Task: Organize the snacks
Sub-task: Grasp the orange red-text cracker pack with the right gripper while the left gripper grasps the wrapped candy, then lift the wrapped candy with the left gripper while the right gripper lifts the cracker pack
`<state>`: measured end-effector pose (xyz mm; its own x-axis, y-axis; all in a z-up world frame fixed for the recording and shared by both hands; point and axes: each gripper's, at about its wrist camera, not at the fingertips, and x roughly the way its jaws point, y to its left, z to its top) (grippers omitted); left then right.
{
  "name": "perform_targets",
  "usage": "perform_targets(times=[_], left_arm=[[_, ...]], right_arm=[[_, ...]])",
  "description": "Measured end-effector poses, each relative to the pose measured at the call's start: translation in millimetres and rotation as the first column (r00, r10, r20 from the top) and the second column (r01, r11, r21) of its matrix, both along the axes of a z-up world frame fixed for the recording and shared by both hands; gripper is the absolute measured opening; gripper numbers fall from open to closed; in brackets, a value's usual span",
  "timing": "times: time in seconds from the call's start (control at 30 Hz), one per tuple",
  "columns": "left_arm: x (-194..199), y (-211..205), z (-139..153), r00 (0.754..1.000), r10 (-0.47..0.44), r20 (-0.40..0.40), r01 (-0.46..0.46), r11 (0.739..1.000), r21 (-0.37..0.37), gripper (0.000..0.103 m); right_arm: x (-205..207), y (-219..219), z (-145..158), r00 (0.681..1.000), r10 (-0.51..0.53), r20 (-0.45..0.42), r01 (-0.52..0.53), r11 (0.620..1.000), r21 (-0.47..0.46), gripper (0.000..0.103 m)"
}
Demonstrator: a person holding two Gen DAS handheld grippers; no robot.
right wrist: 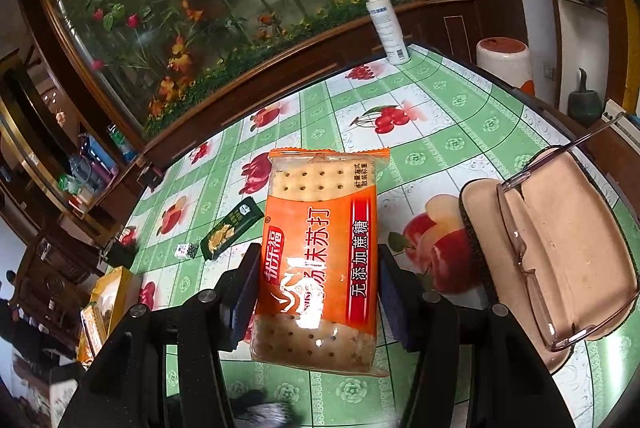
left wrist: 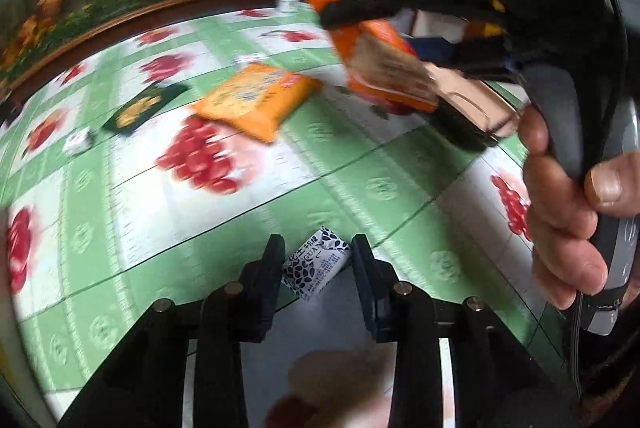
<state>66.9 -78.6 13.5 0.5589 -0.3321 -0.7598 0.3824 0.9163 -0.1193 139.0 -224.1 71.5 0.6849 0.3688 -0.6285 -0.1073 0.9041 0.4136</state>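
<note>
My left gripper [left wrist: 318,262] is shut on a small white candy with a black leaf print [left wrist: 318,268], low over the green fruit-print tablecloth [left wrist: 360,163]. My right gripper [right wrist: 320,288] is shut on an orange soda cracker pack [right wrist: 320,268], held upright above the table. The left wrist view shows that same cracker pack [left wrist: 380,63] at the upper right, in the right gripper [left wrist: 384,67] with a hand [left wrist: 568,220] on its handle. On the cloth lie an orange snack bag [left wrist: 256,99], a dark green packet [left wrist: 144,105] and another small candy [left wrist: 78,141].
An open tan glasses case [right wrist: 560,260] with glasses [right wrist: 532,268] on it lies at the right of the table. A white spray bottle [right wrist: 386,23] stands at the far edge. A yellow box [right wrist: 108,304] sits off the table's left side. The dark green packet [right wrist: 232,228] lies mid-table.
</note>
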Motion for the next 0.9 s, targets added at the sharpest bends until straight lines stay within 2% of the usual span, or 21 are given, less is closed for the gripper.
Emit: perform_targets(times=[0.13,0.47,0.9], left_arm=[[1,27,7,0.996,0.084,0.010,-0.083,0.996,-0.040,0.033],[-7,68,28,0.978,0.196,0.075,-0.189,0.977,-0.097,0.033],[-10,82,37,0.967,0.238,0.095,-0.225,0.966,-0.124,0.033]], right_arm=[[-2,9,-1,1.000,0.029,0.001,-0.029,1.000,-0.007,0.059],[-10,37,-4,0.995,0.104,0.003,-0.104,0.993,-0.048,0.059],[-14,57,-10,0.988,0.155,-0.011,-0.155,0.985,-0.077,0.059]])
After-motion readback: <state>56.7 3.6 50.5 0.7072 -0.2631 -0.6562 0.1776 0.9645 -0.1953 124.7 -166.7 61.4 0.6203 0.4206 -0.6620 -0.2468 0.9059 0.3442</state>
